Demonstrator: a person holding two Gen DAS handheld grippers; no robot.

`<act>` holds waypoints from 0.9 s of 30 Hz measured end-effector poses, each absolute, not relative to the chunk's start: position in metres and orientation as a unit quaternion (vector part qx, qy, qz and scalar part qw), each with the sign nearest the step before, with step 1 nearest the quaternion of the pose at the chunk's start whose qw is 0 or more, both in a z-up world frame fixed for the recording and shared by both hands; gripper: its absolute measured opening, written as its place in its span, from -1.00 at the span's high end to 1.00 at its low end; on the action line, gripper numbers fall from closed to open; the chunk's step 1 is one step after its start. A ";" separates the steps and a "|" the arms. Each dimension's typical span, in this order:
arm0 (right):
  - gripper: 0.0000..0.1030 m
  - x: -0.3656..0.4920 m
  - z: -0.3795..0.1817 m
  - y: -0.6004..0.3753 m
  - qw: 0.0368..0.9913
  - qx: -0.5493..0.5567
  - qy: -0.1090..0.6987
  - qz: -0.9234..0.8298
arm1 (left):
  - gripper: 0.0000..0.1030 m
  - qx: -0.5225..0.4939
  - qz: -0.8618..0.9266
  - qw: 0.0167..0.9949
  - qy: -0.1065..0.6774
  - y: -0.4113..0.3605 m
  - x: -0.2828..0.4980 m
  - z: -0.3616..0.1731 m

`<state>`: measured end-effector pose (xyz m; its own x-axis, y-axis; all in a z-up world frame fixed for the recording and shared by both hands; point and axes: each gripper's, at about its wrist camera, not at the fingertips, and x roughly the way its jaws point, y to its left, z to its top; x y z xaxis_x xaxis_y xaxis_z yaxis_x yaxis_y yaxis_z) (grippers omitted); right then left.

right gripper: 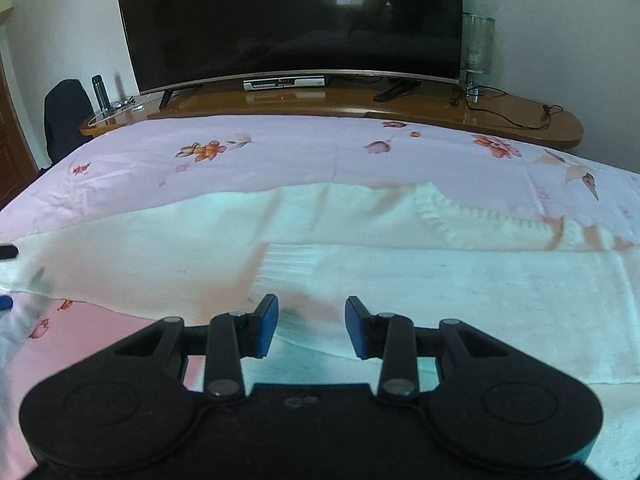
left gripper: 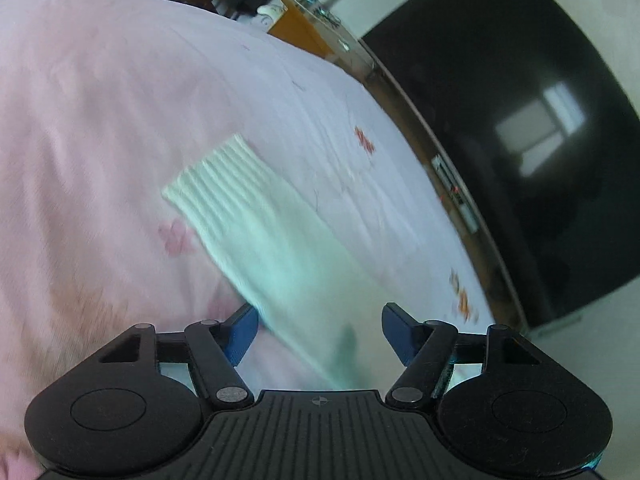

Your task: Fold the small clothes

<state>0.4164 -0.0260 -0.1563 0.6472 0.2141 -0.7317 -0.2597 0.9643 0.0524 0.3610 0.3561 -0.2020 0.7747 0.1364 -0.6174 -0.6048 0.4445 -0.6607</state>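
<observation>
A small white knitted sweater (right gripper: 360, 240) lies flat on the pink flowered bedsheet (right gripper: 320, 152). In the right wrist view one sleeve (right gripper: 440, 276) is folded across the body, its ribbed cuff near my right gripper (right gripper: 311, 324), which is open and empty just above the cuff. In the left wrist view the other sleeve (left gripper: 256, 224) stretches away with its ribbed cuff (left gripper: 212, 176) at the far end. My left gripper (left gripper: 319, 330) is open, its blue pads either side of the sleeve's near part. The left gripper's fingertip (right gripper: 6, 252) shows at the right view's left edge.
Beyond the bed's far edge runs a wooden TV bench (right gripper: 360, 104) with a large black television (right gripper: 288, 16), a set-top box (right gripper: 284, 83), a glass lamp (right gripper: 476, 52) and cables. A dark chair (right gripper: 64, 116) and a bottle (right gripper: 99, 92) stand at the left.
</observation>
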 end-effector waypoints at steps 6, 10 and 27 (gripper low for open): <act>0.30 0.420 -0.157 -0.021 0.912 -0.043 0.391 0.116 | 0.85 -0.493 0.255 0.800 0.226 0.373 0.368 -0.215; 0.29 0.421 -0.163 -0.023 0.909 -0.051 0.398 0.113 | 0.92 -0.482 0.264 0.805 0.224 0.371 0.376 -0.215; 0.29 0.398 -0.132 -0.137 0.926 0.019 0.374 0.060 | 0.92 -0.177 -0.127 0.923 0.318 0.024 0.503 -0.136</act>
<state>0.3978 -0.1371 -0.1318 0.7139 0.1241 -0.6892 -0.0962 0.9922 0.0791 0.5026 0.0245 -0.1362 0.7652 -0.3478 -0.5418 0.1220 0.9046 -0.4085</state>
